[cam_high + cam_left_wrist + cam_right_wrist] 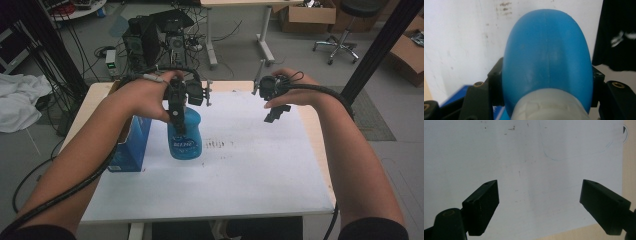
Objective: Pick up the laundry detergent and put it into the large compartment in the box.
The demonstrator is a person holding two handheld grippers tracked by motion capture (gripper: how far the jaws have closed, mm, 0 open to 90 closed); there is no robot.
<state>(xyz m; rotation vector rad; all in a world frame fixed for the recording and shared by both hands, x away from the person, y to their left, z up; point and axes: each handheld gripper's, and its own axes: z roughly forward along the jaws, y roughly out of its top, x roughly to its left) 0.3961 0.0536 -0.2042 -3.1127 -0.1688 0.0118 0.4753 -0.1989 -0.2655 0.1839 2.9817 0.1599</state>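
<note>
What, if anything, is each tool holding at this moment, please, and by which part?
The left tool grips the blue bottle around its upper body, just below the pale cap. The right tool is open and holds nothing.

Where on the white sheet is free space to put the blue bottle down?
The sheet is bare right of the blue bottle, from under the right tongs to the near edge. The left side is crowded: the blue box stands beside the bottle.

The blue bottle (546, 57) is cut off at the bottom edge (its grey neck too), and its label (184, 144) is unreadable.
</note>
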